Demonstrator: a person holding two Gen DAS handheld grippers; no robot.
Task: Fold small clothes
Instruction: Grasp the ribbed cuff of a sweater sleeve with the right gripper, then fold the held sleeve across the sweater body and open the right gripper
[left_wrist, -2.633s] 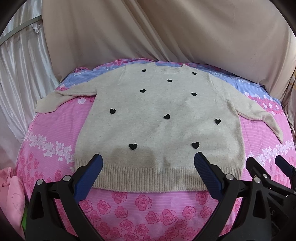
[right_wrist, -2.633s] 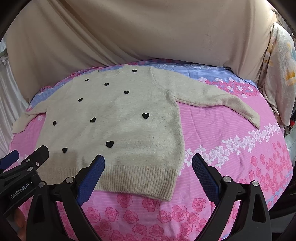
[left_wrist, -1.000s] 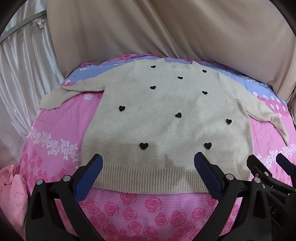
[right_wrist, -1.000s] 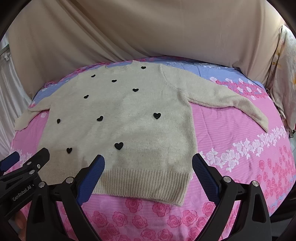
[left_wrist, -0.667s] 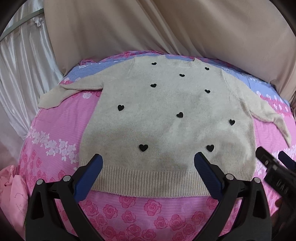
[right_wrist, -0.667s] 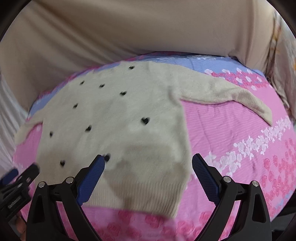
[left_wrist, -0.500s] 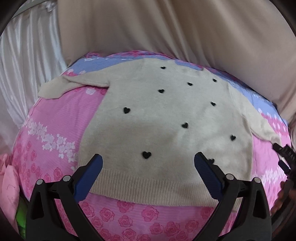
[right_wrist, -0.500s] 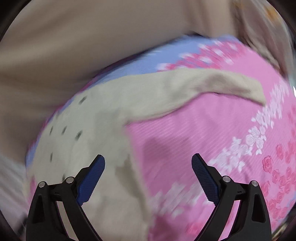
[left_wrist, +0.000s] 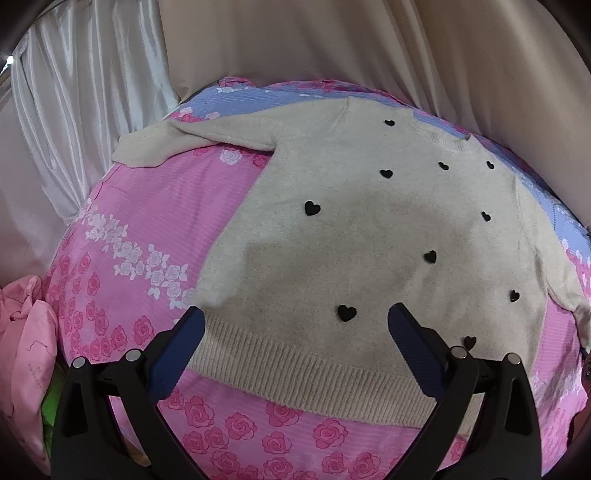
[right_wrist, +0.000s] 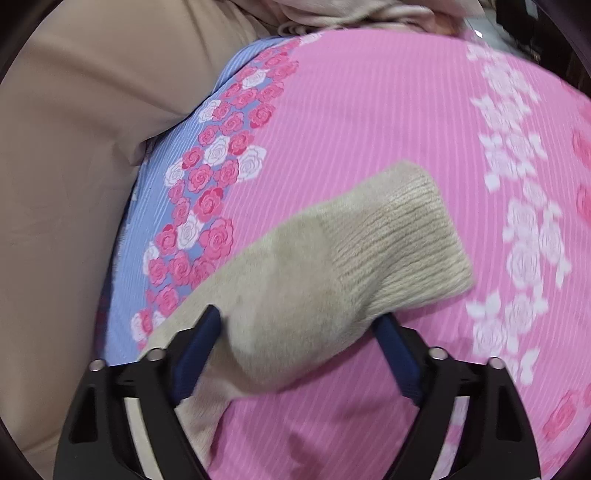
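On the pink rose-printed bedsheet (left_wrist: 122, 206), a beige knit sweater (left_wrist: 354, 236) is laid flat, front up. Its fuzzy body is dotted with small black hearts; the hem (left_wrist: 306, 373) is a band of ribbed knit. One sleeve (left_wrist: 177, 146) is stretched out toward the pale satin curtain (left_wrist: 74, 122).

The left gripper (left_wrist: 295, 332) is held above the hem, its blue-padded jaws spread wide, with nothing between them.

From the right wrist view, the other sleeve (right_wrist: 295, 291) is seen close up: soft brushed knit ending in a ribbed, square-cut cuff (right_wrist: 399, 240). The right gripper (right_wrist: 301, 332) is set around this sleeve behind the cuff, jaws wide apart, one on each side; no clamping is visible. A blue striped band runs along the sheet's far edge, against tan draped fabric (right_wrist: 74, 147).
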